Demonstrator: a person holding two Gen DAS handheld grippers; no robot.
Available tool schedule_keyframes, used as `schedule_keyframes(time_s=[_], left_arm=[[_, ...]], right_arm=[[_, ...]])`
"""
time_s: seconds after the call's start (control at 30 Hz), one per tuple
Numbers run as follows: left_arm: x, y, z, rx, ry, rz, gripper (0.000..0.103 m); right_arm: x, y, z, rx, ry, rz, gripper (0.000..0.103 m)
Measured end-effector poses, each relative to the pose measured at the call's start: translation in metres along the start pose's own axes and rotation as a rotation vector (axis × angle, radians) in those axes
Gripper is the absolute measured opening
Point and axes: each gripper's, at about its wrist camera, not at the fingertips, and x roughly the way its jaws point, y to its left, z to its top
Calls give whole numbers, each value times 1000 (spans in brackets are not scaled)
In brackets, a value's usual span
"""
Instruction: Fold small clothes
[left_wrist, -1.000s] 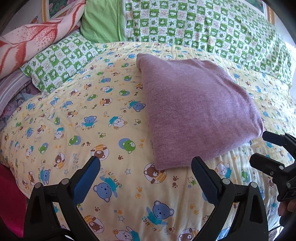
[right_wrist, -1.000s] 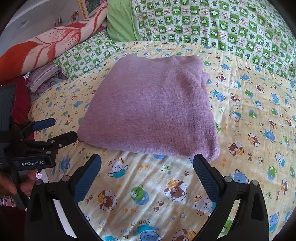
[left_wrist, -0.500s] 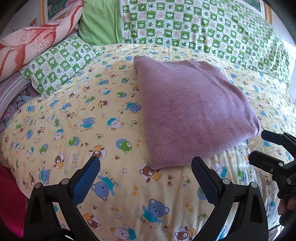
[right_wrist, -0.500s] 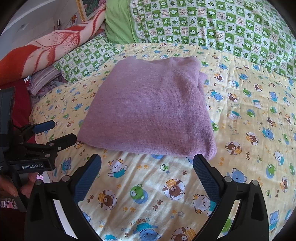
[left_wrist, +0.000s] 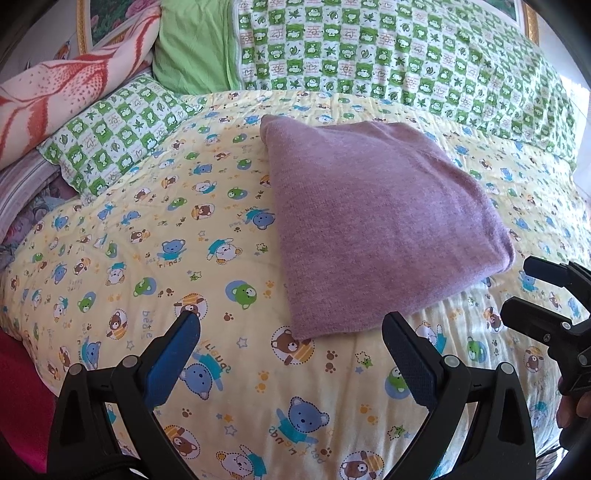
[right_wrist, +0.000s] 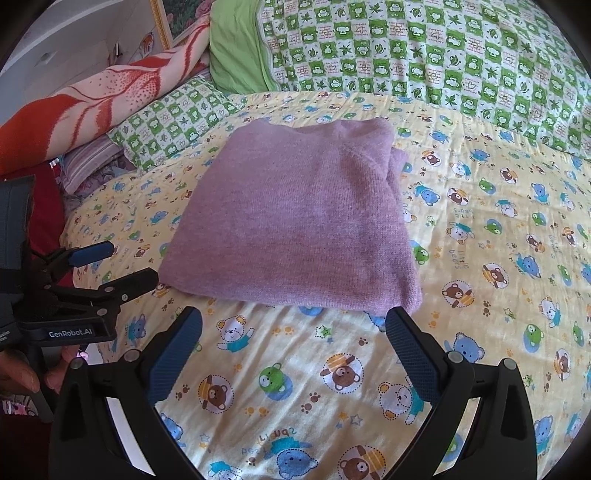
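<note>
A purple knit garment (left_wrist: 373, 221) lies folded into a flat rectangle on the yellow bear-print bedspread (left_wrist: 147, 236). It also shows in the right wrist view (right_wrist: 295, 221). My left gripper (left_wrist: 291, 339) is open and empty, held just short of the garment's near edge. My right gripper (right_wrist: 293, 336) is open and empty, also just short of that edge. Each gripper shows in the other's view, the right one (left_wrist: 532, 291) at the garment's right corner and the left one (right_wrist: 122, 266) at its left corner.
Green checked pillows (left_wrist: 388, 48) line the far side of the bed, and a smaller one (left_wrist: 114, 133) lies at the left. A red-and-white blanket (left_wrist: 62, 85) is piled at the far left. The bed's edge (left_wrist: 22, 369) drops off at the near left.
Both grippers have drawn back slightly from the garment, which now looks a little farther away. The garment itself has not moved.
</note>
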Motion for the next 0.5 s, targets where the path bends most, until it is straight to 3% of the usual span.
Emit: schedule_keyframes(time_s=[0.5], left_arm=[[0,-2,2,21,-1,-4,99]], right_arm=[[-3,0,2,1,-8,9,100]])
